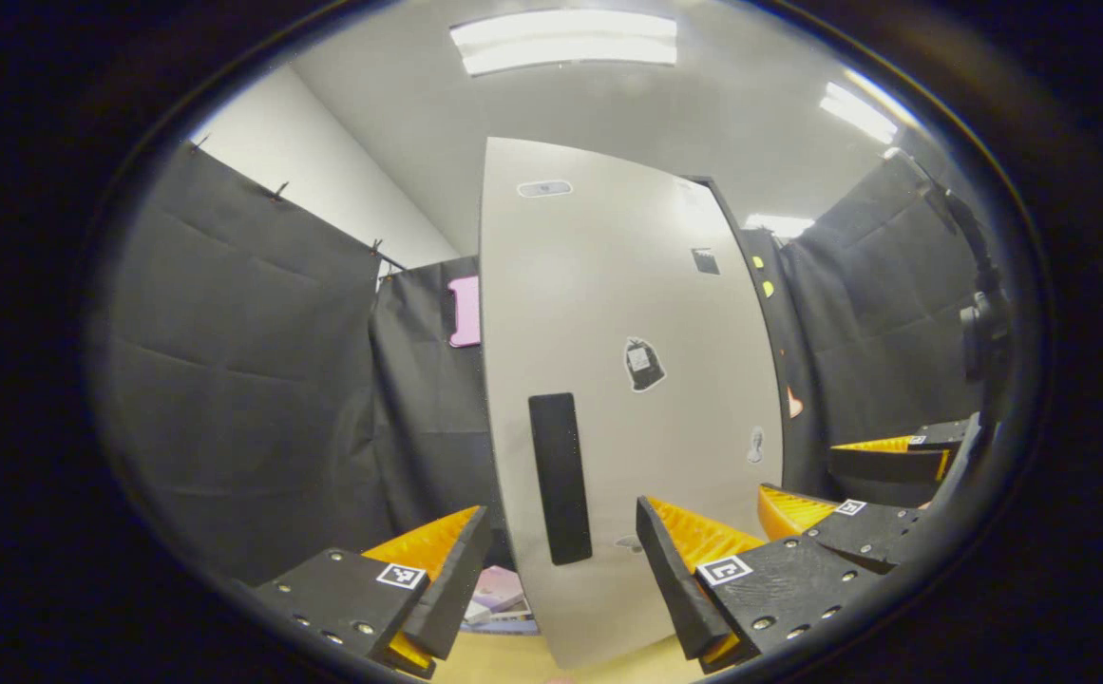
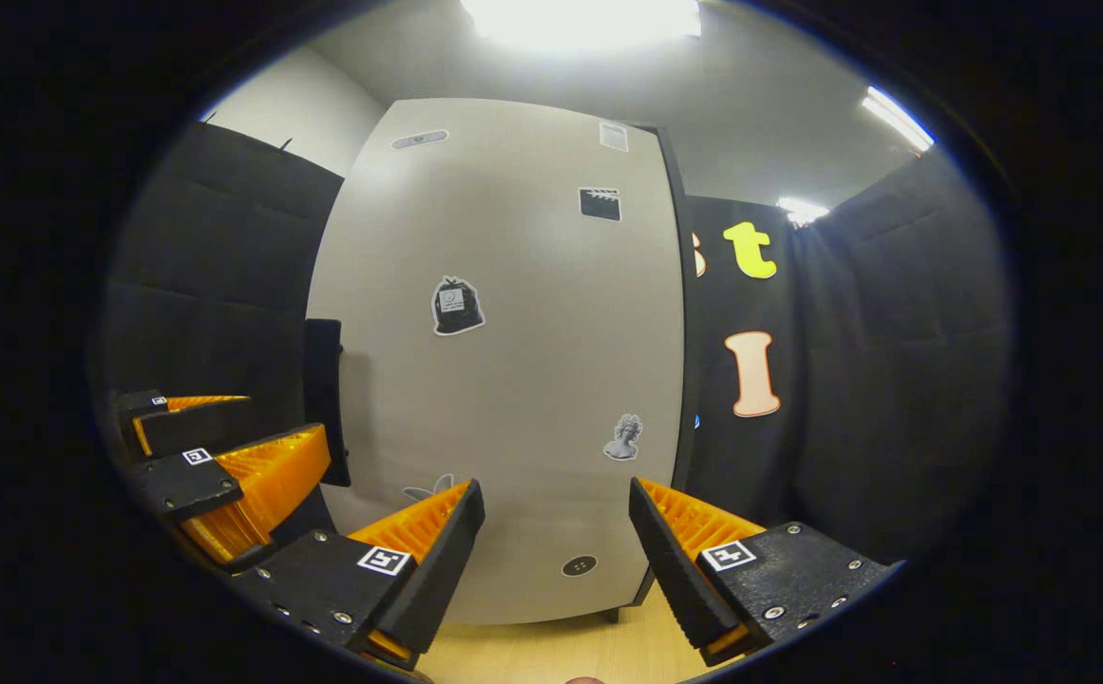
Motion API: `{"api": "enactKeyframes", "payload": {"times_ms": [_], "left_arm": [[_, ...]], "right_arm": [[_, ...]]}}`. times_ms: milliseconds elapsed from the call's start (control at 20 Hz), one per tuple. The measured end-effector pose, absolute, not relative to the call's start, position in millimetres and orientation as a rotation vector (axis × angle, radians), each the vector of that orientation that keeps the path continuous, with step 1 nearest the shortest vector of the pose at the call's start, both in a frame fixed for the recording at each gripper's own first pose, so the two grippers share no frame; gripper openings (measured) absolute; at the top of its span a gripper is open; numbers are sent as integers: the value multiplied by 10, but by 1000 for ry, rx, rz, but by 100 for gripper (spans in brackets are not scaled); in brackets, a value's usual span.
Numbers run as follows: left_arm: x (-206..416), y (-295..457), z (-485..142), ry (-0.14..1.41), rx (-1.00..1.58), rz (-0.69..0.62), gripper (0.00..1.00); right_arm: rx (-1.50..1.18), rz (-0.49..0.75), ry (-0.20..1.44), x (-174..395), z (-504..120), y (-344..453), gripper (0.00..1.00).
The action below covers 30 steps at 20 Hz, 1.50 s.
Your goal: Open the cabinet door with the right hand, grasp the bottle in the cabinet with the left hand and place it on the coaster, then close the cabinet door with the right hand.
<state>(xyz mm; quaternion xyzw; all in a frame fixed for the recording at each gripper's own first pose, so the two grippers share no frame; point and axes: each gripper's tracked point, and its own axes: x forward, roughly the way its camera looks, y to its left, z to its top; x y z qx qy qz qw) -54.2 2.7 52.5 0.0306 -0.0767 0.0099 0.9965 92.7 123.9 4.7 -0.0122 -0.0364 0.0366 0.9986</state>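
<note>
Both grippers hang open and empty above the pale wooden surface (image 2: 551,655): the left gripper (image 1: 561,570) faces the door's handle side, the right gripper (image 2: 556,541) its lower face. Beyond them stands the cabinet door (image 2: 513,380), shut, so the bottle behind it is hidden. This stiff, smooth panel likely swings lightly; the dark upright handle (image 1: 561,480) is the 1 sensible grip.

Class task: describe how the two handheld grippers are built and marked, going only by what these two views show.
Both the left gripper and right gripper have two wedge-shaped fingers with ribbed inner faces. Each finger sits on a dark plate with bolts and a small square black-and-white marker tag.
</note>
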Motion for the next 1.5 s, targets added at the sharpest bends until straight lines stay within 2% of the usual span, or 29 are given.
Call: {"api": "enactKeyframes", "payload": {"times_ms": [50, 100, 200, 250, 300, 350, 450, 500, 550, 650, 700, 800, 850, 1050, 1100, 1150, 1250, 1300, 1400, 1500], "left_arm": [[-525, 15, 508, -149, 52, 16, 88], [-514, 12, 495, -144, 51, 15, 85], [-462, -24, 440, -130, 48, 12, 80], [-443, -69, 424, -123, 38, -3, 80], [-443, -121, 420, -124, 26, -16, 87], [-441, -158, 436, -129, 22, -21, 80], [-414, -184, 453, -137, 31, -31, 95], [-403, -202, 443, -136, 33, -33, 95], [-391, -225, 429, -130, 29, -37, 87], [-347, -256, 385, -113, 17, -40, 87], [-343, -254, 363, -105, 11, -41, 80], [-335, -245, 342, -98, 5, -40, 80], [-318, -252, 336, -95, 3, -42, 95], [-290, -320, 306, -82, -3, -56, 95], [-299, -326, 290, -77, -2, -57, 95], [-301, -309, 275, -73, -3, -57, 95], [-305, -282, 258, -67, -8, -52, 95], [-304, -275, 252, -63, -10, -51, 87], [-300, -261, 238, -59, -5, -46, 95], [-296, -260, 262, -63, 5, -43, 95]], "right_arm": [[-21, 72, -67, 926, 40, 1212, 95], [-21, 75, -63, 933, 34, 1205, 92], [-21, 72, -57, 948, 25, 1172, 95], [-21, 71, -54, 959, 6, 1165, 95], [-24, 70, -53, 963, 4, 1158, 95], [-26, 71, -51, 967, -2, 1161, 95], [-31, 73, -48, 967, -17, 1153, 95], [-30, 73, -45, 971, -28, 1151, 95], [-27, 75, -40, 987, -50, 1149, 95], [-26, 73, -35, 999, -59, 1127, 95], [-26, 72, -35, 1009, -51, 1109, 95], [-25, 70, -31, 1016, -72, 1099, 95], [-24, 69, -28, 1017, -80, 1093, 95], [-11, 66, -8, 1026, -147, 1074, 95], [-8, 63, -5, 1028, -156, 1067, 92], [-7, 62, -5, 1023, -150, 1054, 95], [-6, 63, -6, 1023, -144, 1058, 95], [-5, 65, -4, 1020, -145, 1061, 95], [-6, 69, -2, 1005, -153, 1077, 95], [-9, 71, -5, 1003, -136, 1090, 95]]}}
